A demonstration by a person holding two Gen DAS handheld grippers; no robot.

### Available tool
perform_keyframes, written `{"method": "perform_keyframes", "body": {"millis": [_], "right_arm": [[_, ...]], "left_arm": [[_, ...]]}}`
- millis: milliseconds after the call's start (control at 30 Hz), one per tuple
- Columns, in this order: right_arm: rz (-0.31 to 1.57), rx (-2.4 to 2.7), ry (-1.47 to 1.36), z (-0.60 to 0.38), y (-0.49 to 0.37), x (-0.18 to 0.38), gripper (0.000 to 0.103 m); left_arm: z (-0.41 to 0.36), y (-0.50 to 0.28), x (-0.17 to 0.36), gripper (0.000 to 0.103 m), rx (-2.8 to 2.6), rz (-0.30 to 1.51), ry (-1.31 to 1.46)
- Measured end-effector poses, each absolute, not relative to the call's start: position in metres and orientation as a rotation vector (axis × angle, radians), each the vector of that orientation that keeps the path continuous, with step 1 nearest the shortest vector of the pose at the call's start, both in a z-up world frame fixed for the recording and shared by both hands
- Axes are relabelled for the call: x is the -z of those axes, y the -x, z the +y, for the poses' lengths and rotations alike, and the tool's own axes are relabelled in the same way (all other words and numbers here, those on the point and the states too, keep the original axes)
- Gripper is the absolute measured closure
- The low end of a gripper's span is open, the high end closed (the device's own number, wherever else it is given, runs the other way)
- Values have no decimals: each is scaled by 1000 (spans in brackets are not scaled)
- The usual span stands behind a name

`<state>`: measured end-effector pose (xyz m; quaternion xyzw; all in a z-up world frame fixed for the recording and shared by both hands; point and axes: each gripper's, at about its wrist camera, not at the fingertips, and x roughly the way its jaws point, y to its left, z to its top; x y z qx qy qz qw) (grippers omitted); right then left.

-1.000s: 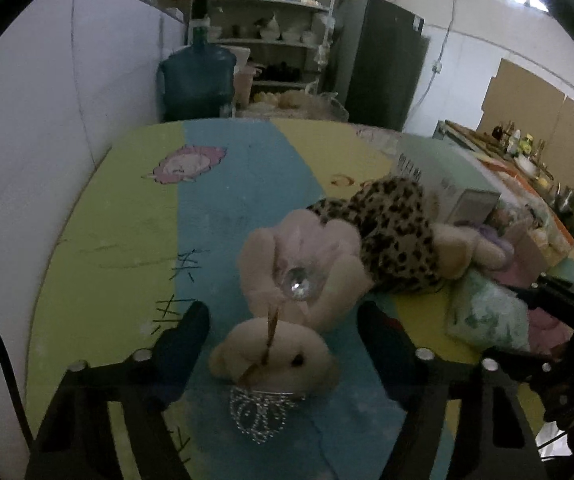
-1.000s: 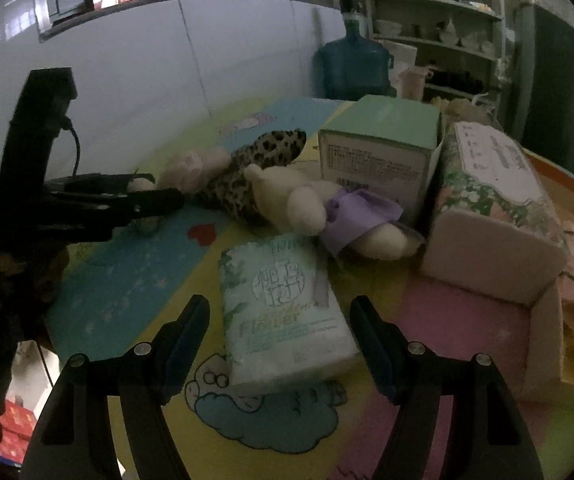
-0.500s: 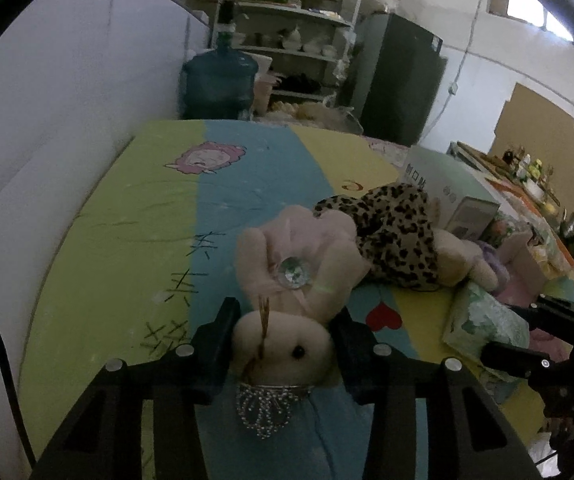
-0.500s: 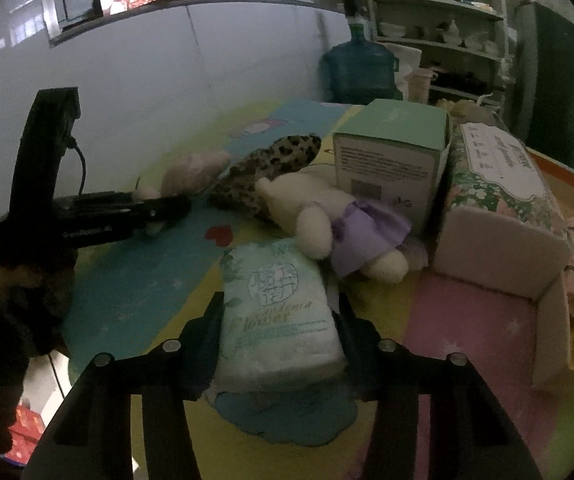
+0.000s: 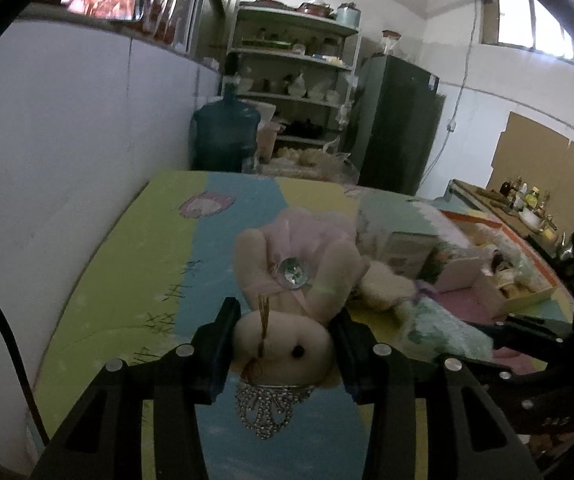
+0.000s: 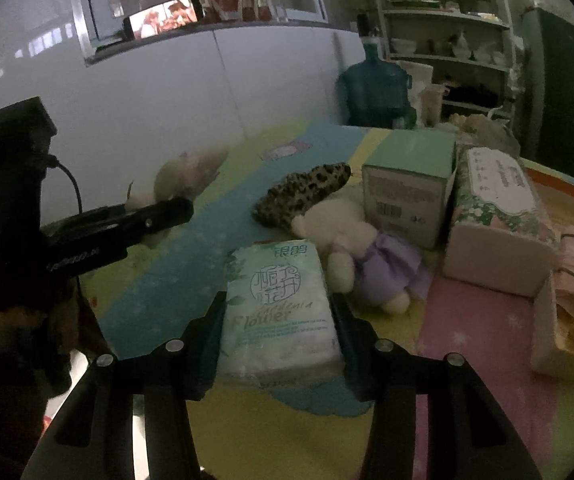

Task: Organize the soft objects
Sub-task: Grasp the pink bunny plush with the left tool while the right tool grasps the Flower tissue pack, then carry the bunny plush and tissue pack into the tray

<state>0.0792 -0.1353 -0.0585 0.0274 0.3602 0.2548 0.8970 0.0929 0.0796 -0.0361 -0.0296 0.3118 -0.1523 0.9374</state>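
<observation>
My left gripper (image 5: 285, 342) is shut on the head of a pink plush bunny (image 5: 299, 276) with a gem on its chest and a bead crown (image 5: 269, 406), and holds it lifted above the colourful mat (image 5: 135, 280). In the right wrist view the bunny (image 6: 183, 180) hangs in the left gripper (image 6: 159, 216) at the left. My right gripper (image 6: 277, 328) is shut on a pale green tissue pack (image 6: 279, 308), raised off the mat. A cream teddy in a purple dress (image 6: 367, 256) and a leopard-print plush (image 6: 303, 196) lie just beyond it.
A green-topped box (image 6: 411, 180) and a floral tissue pack (image 6: 499, 200) stand at the right, beside a low cardboard tray (image 6: 567, 320) of odds and ends. A white wall runs along the mat's left side. A blue water jug (image 5: 225, 136) and shelves stand at the far end.
Both grippers closed, the left on the bunny's head, the right on the tissue pack. Both then lifted their objects off the mat.
</observation>
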Motion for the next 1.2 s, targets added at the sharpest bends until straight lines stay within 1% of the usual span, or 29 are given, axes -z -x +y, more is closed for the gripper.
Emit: {"method": "perform_keyframes", "body": {"millis": [433, 767, 1200], "right_arm": [[668, -423, -125, -188, -57, 35, 53], [603, -287, -166, -255, -39, 23, 53], [527, -110, -221, -354, -29, 15, 53]], "left_arm": [[15, -66, 4, 58, 422, 565, 69], [-57, -72, -9, 58, 540, 545, 43], [-144, -90, -12, 58, 624, 553, 34]]}}
